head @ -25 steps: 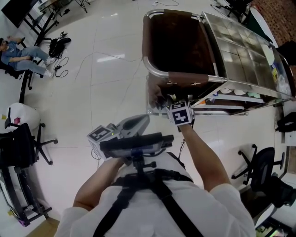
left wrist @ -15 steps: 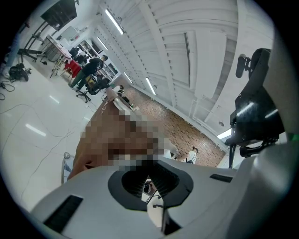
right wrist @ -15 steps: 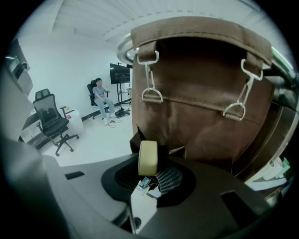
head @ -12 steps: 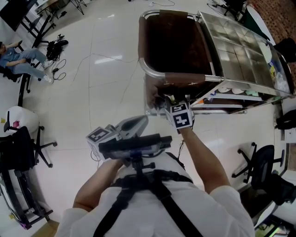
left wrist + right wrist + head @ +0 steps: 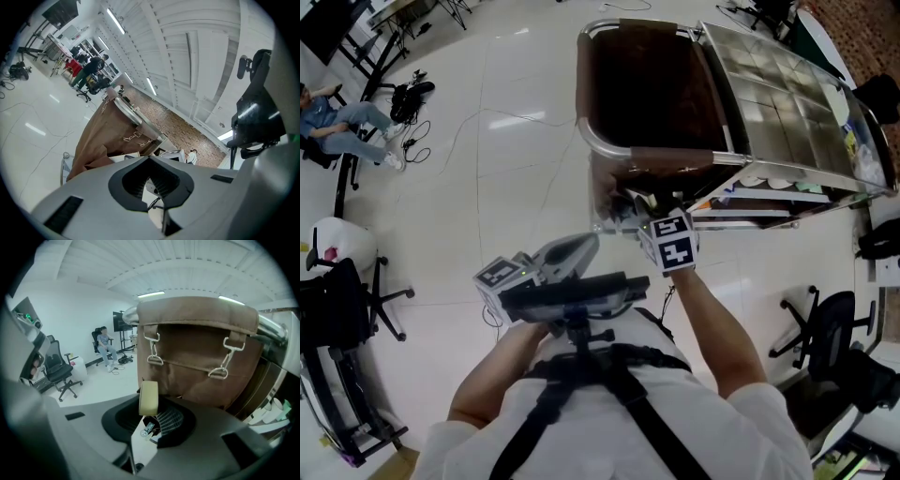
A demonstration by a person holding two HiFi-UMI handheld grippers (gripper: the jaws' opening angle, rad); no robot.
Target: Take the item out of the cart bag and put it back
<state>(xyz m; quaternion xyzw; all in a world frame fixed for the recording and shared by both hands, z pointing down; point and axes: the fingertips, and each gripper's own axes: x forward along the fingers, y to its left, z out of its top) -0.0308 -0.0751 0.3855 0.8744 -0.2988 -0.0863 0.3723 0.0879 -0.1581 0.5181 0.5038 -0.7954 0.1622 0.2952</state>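
Right tool (image 5: 152, 414): clenched on a small flat tan item (image 5: 149, 398). The item is gripped at its lower end and stands upright between the pads, its upper end clear above them.

Item position: outside the cart bag (image 5: 197, 352), just in front of the bag's near end panel and below its folded top edge. No contact between item and fabric is seen. Two metal snap hooks (image 5: 152, 355) are noted on that panel, hung from straps.

From the head view, the right tool is held low against the near end of the cart, under the curved metal rail (image 5: 598, 141). The brown bag is seen open from above, its inside dark; contents cannot be made out.

Left tool (image 5: 151, 164): jaws are drawn together at the tips, and nothing is held. It is kept close to the person's chest, well apart from the cart, and aimed towards the bag.

Surroundings: a metal grid top (image 5: 787, 103) is noted beside the bag on the cart, with shelves below. Office chairs (image 5: 342, 300) stand on the white floor (image 5: 487, 187) at the left. A seated person (image 5: 337, 117) is recorded far left, with loose cables (image 5: 516, 117) nearby.
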